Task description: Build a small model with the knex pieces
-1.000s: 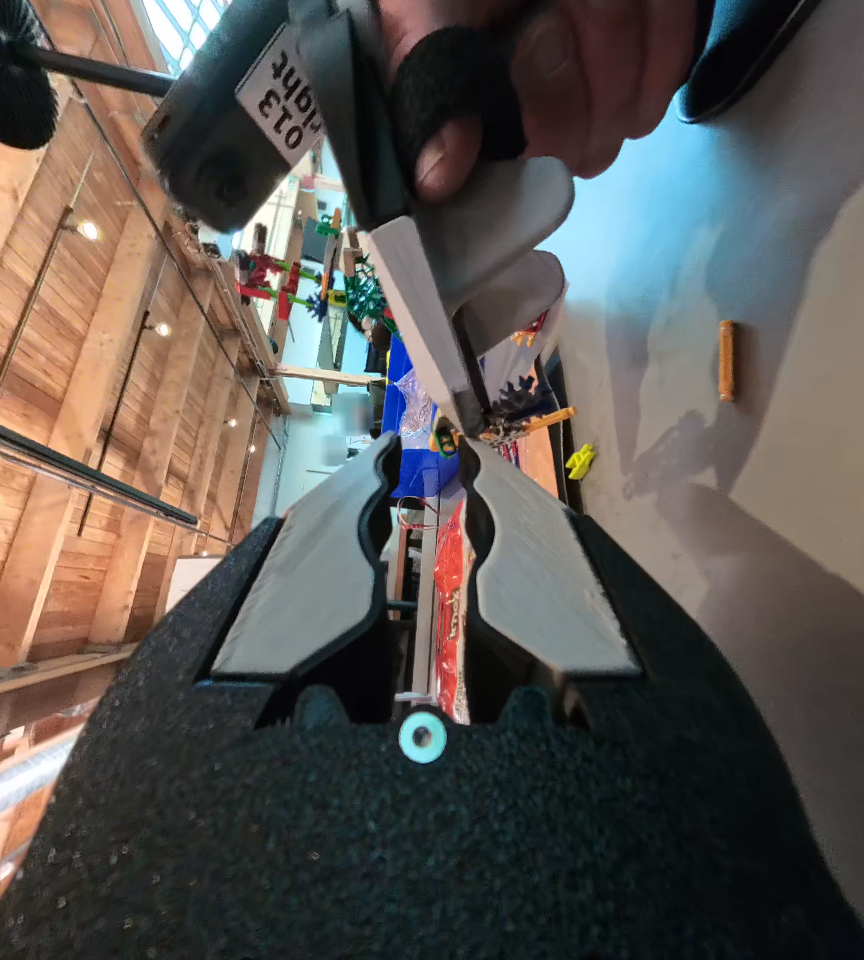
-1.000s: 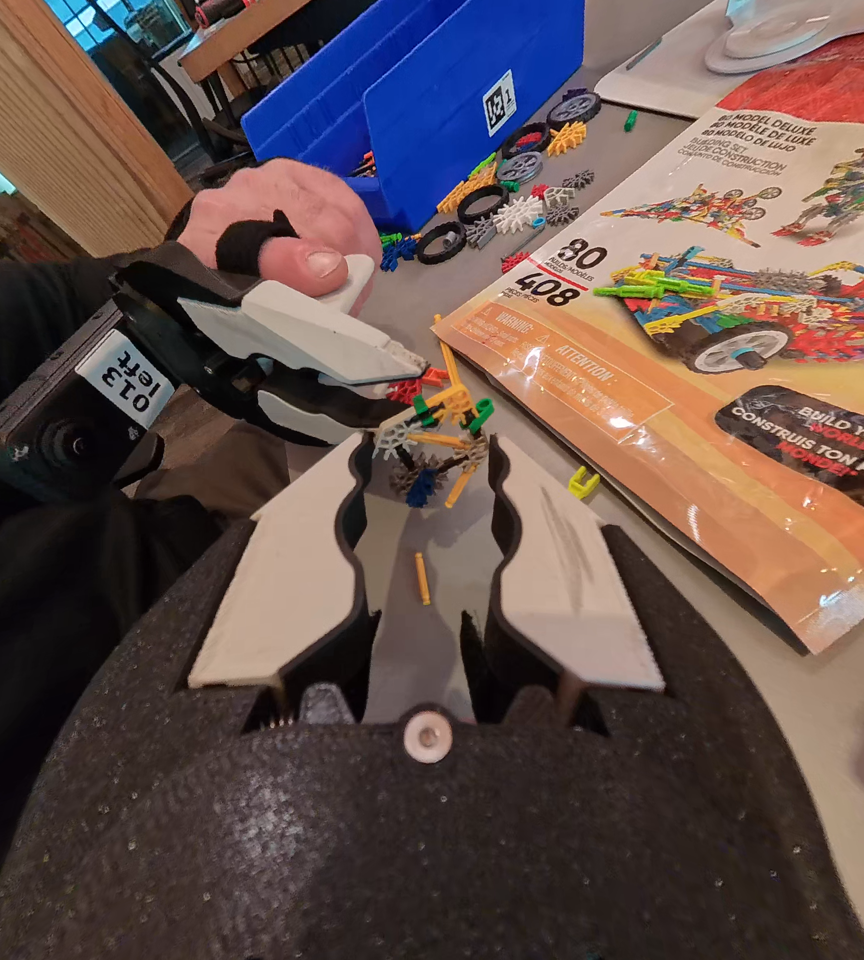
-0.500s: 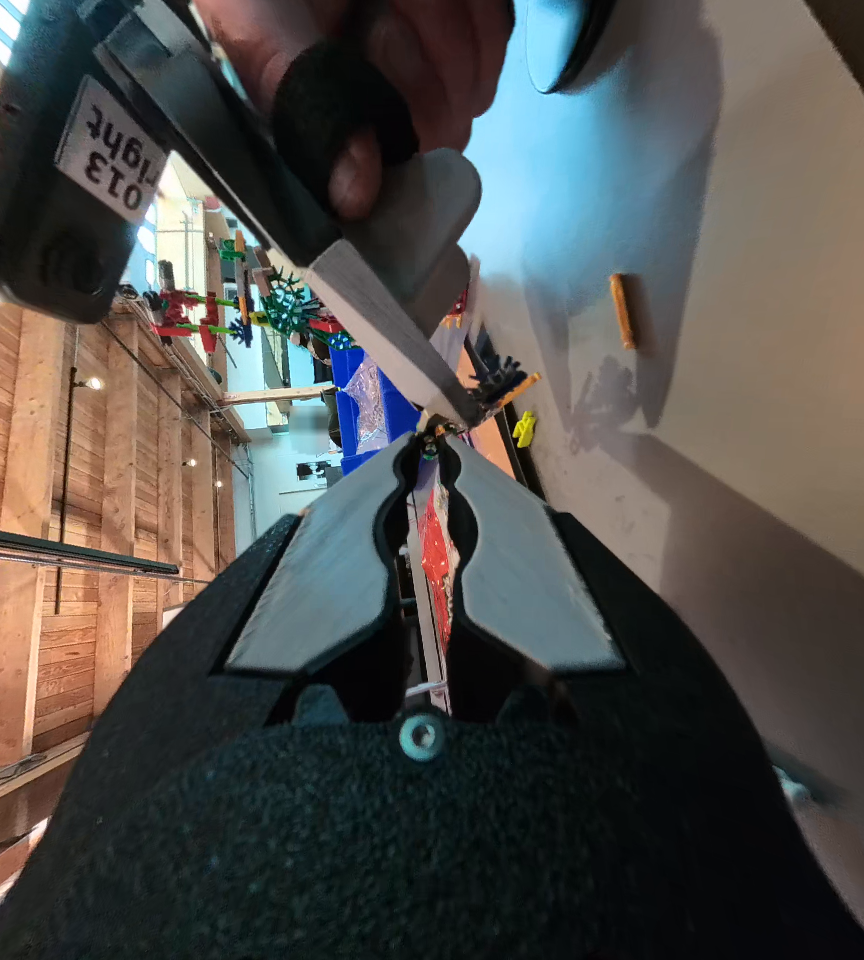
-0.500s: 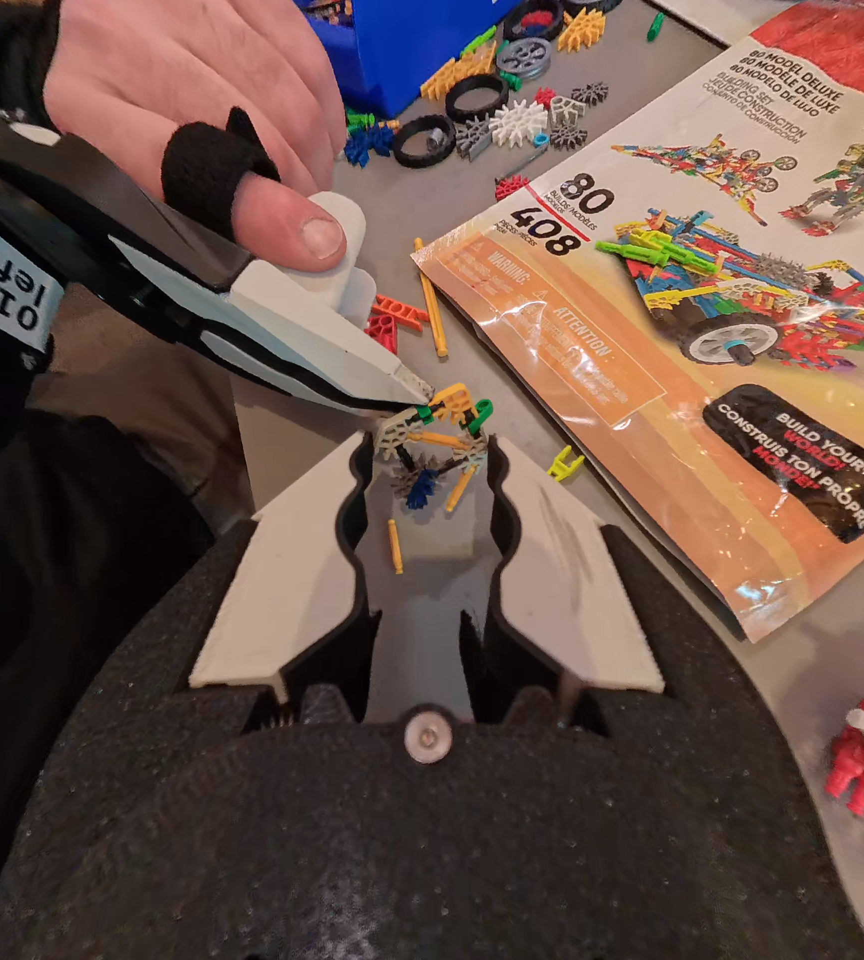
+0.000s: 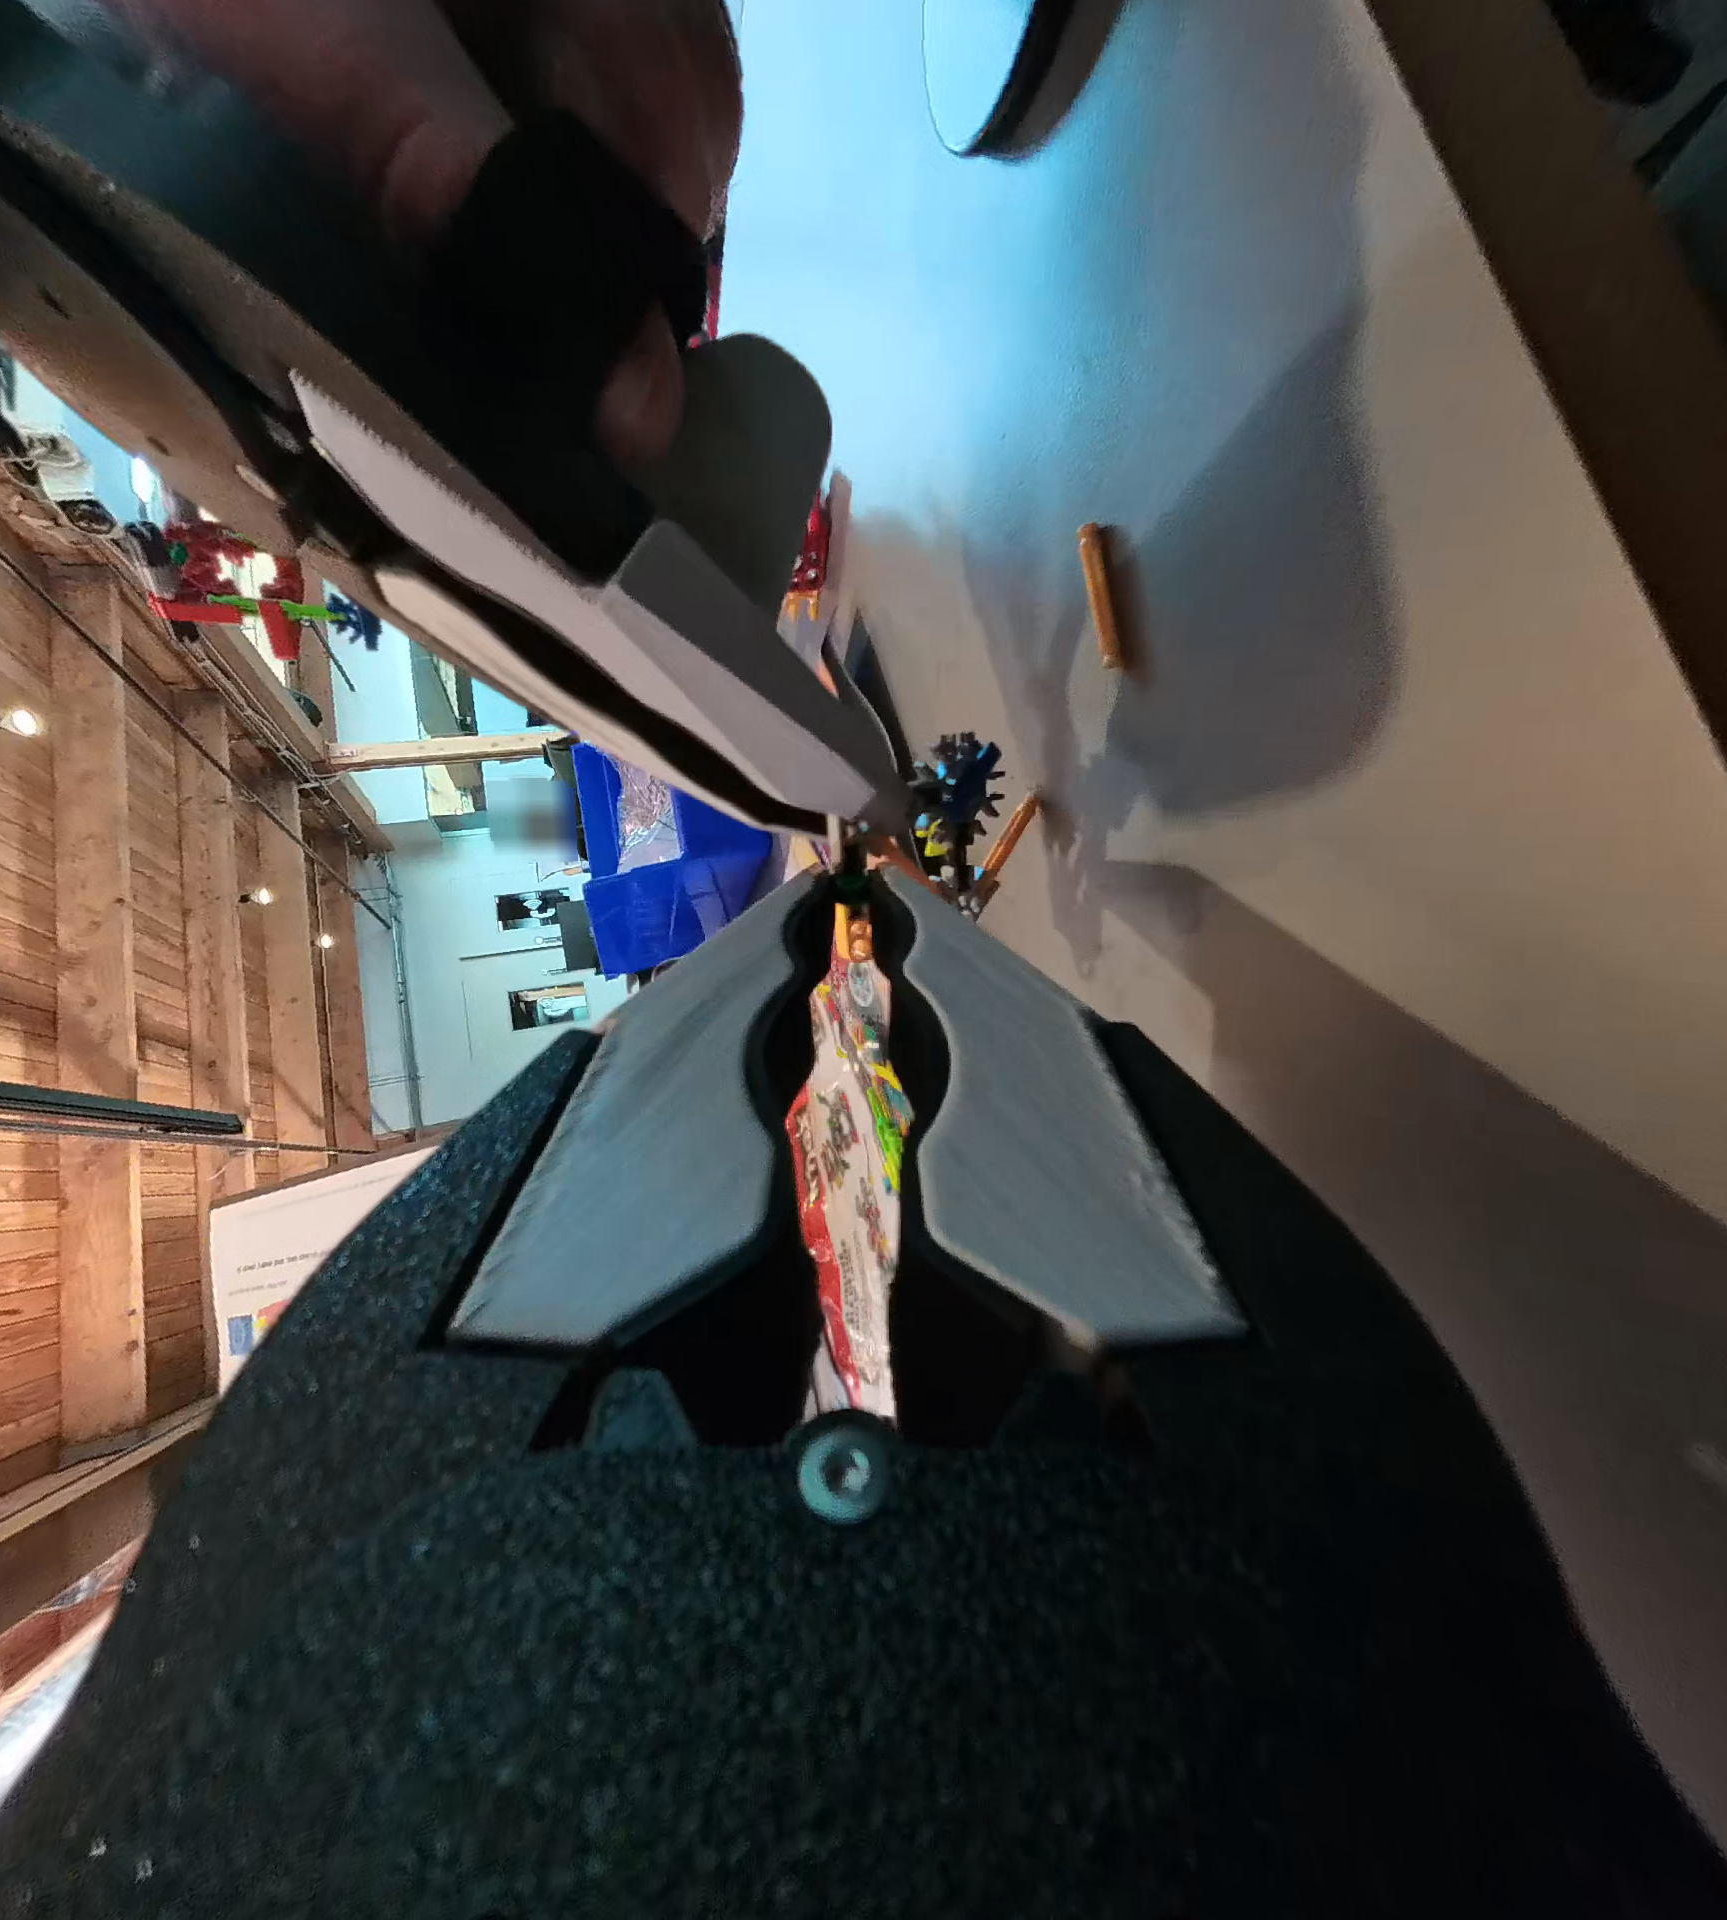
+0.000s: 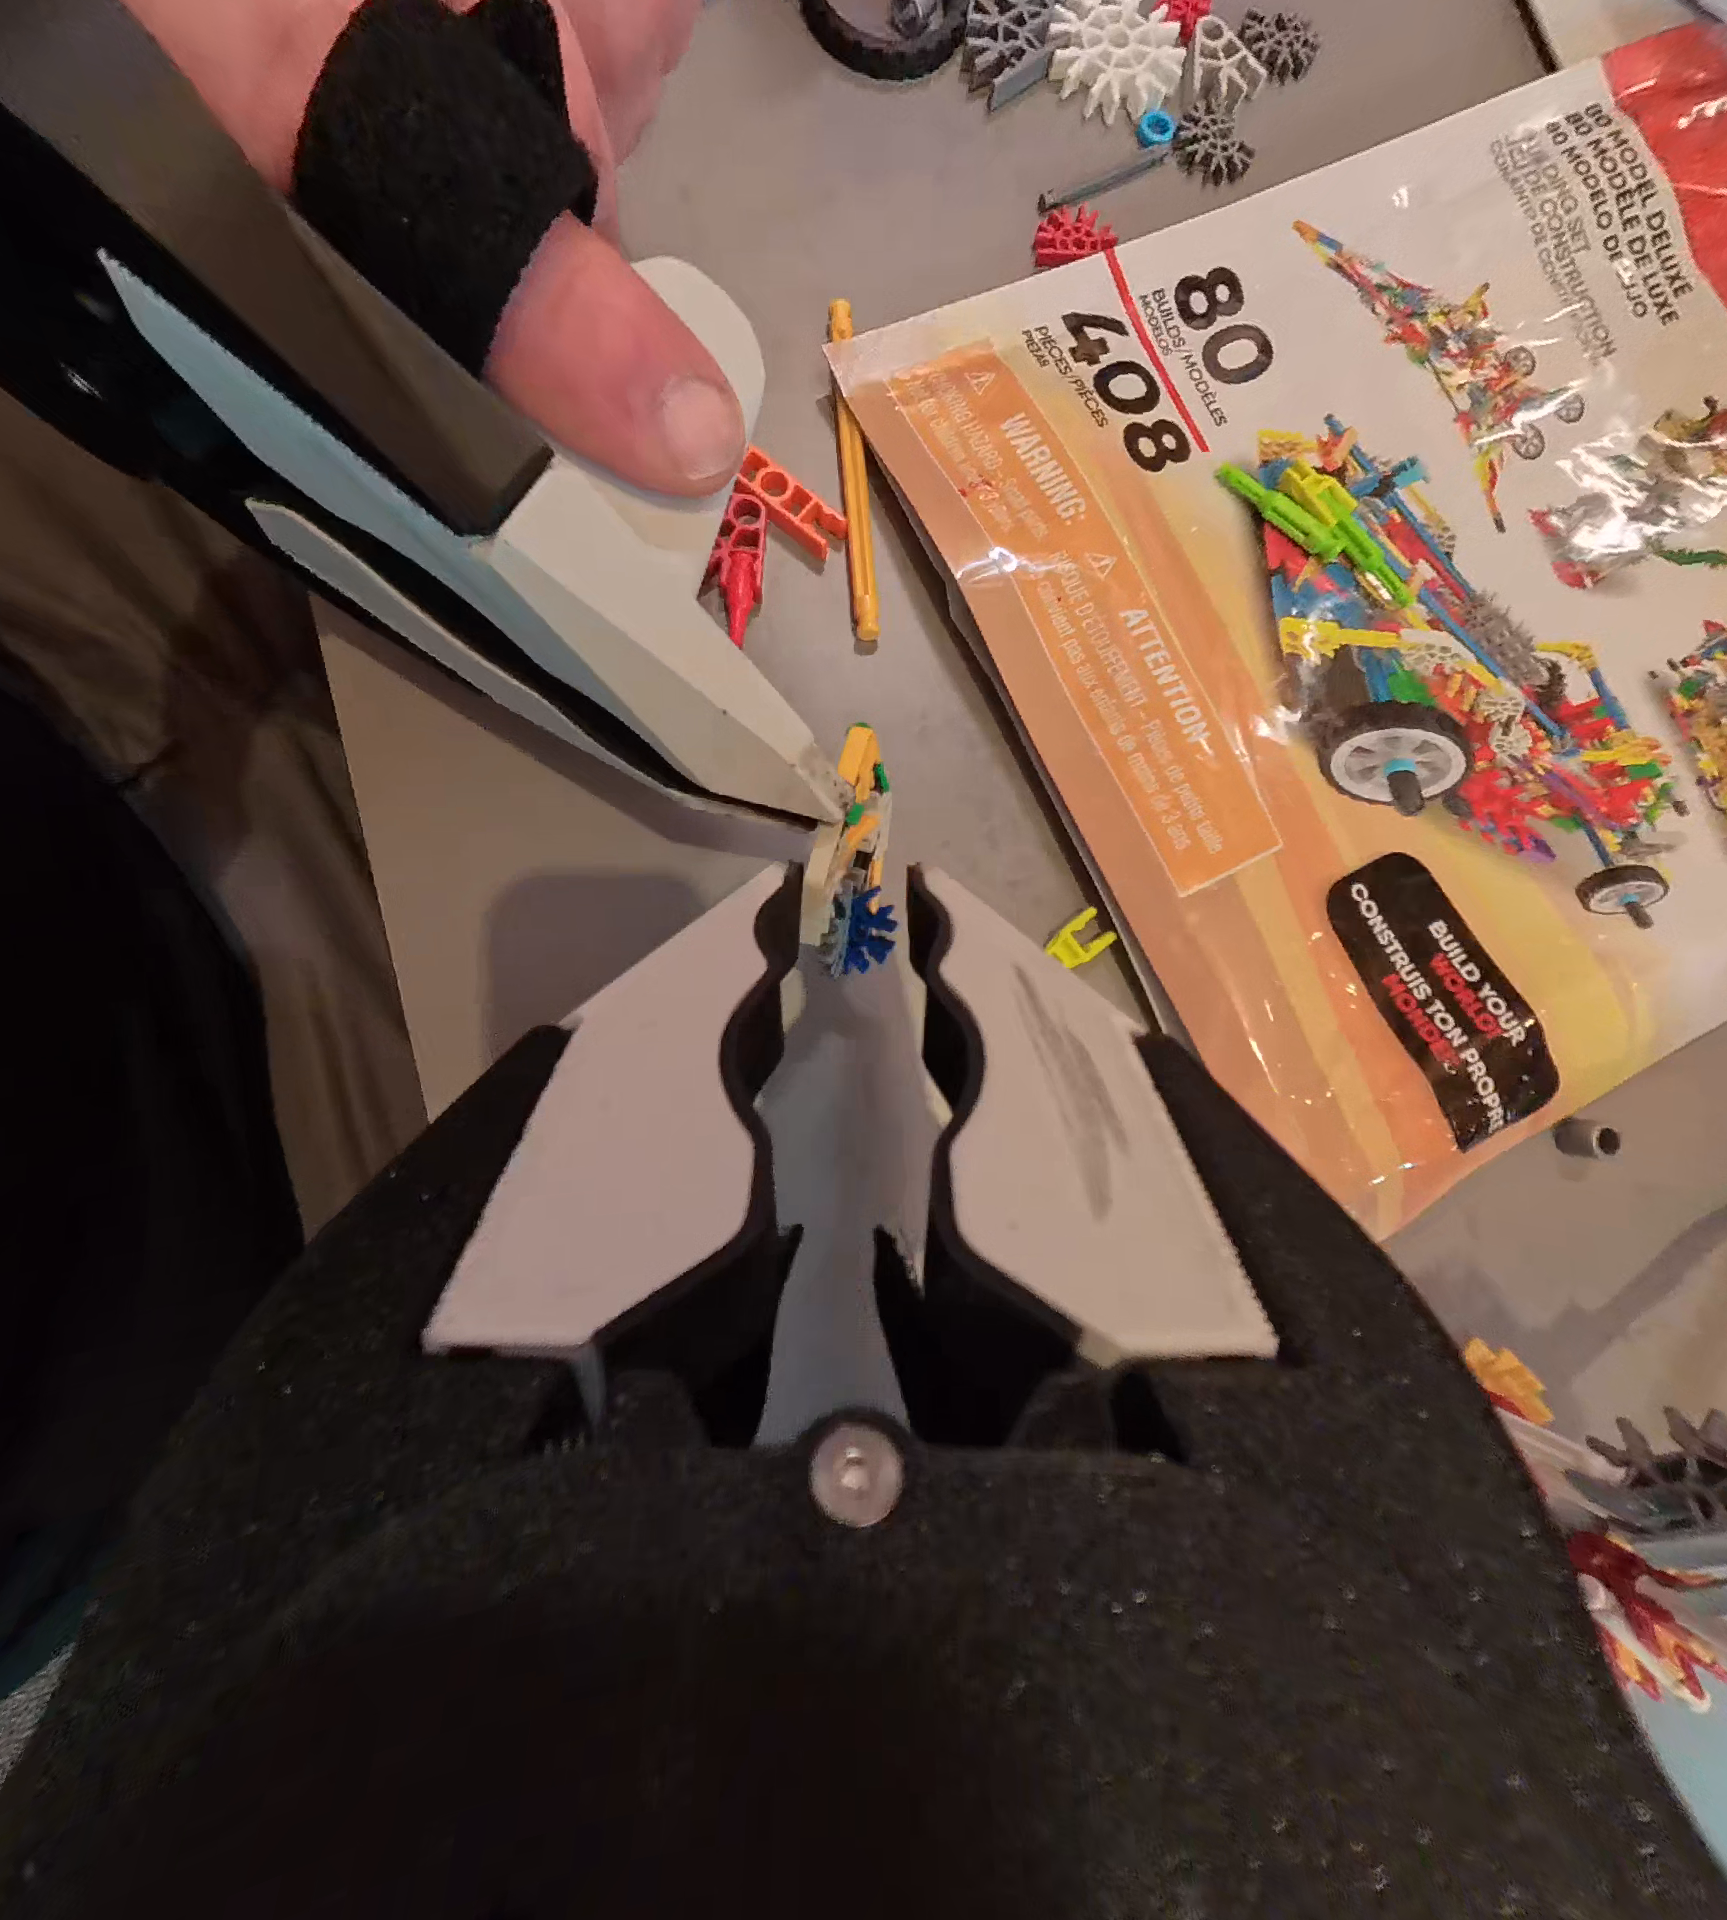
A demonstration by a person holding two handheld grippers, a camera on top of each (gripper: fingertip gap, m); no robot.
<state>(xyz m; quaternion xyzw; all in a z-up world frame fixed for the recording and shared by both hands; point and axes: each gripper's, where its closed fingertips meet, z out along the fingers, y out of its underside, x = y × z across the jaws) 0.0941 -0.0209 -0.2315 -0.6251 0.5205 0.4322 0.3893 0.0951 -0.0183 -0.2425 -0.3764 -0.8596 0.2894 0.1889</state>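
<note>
My left gripper (image 6: 817,810) has its fingers pressed together on the top of a small assembly of plastic rods and connectors (image 6: 854,857), pinching it just above the grey table (image 6: 942,675); through its own camera the tips (image 5: 851,883) meet on a green and orange bit of that piece. My right gripper (image 6: 851,914) stands spread, its left finger touching the pale edge of the assembly and its right finger a little apart from the blue snowflake connector (image 6: 864,935) on it. Just beside the right finger lies a yellow clip (image 6: 1077,935), and beyond it a printed plastic bag (image 6: 1358,675). Farther out I see a long yellow rod (image 6: 854,468), red-orange connectors (image 6: 765,530) and a scatter of grey and white connectors (image 6: 1119,47).
</note>
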